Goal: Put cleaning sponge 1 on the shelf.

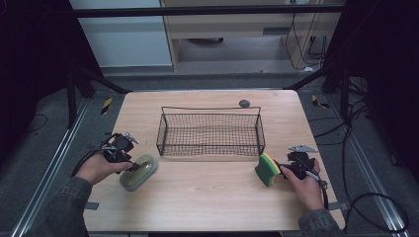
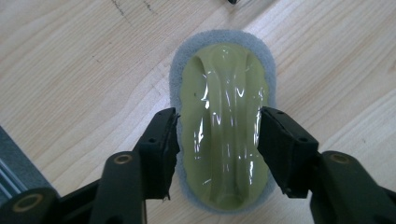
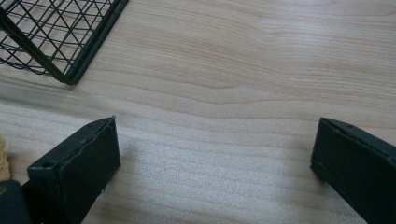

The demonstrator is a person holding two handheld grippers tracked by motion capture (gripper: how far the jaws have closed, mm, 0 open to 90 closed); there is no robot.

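Pale yellow-green plastic, glossy and ridged down its middle, is forming the handle of the scrubber pad point(image 2: 224, 121), and a soft grey foam base is rimming it all round. It is lying flat on the wooden table point(image 1: 207, 197), in front of the left end of the black wire basket point(image 1: 211, 132). The left gripper point(image 2: 218, 144) is straddling it, its jaws standing at the two long flanks of the handle, right against them; whether they are already pressing I cannot tell. The thing is probably handling light, with a stiff, slick top and a squashy underside, so the raised handle's sides are looking like the place to pinch, low enough that the smooth plastic is not slipping out. In its own view the right gripper point(image 3: 212, 154) is standing wide apart over bare wood with nothing between its jaws, while a green and yellow sponge point(image 1: 267, 169) is sitting just beside it in the high view
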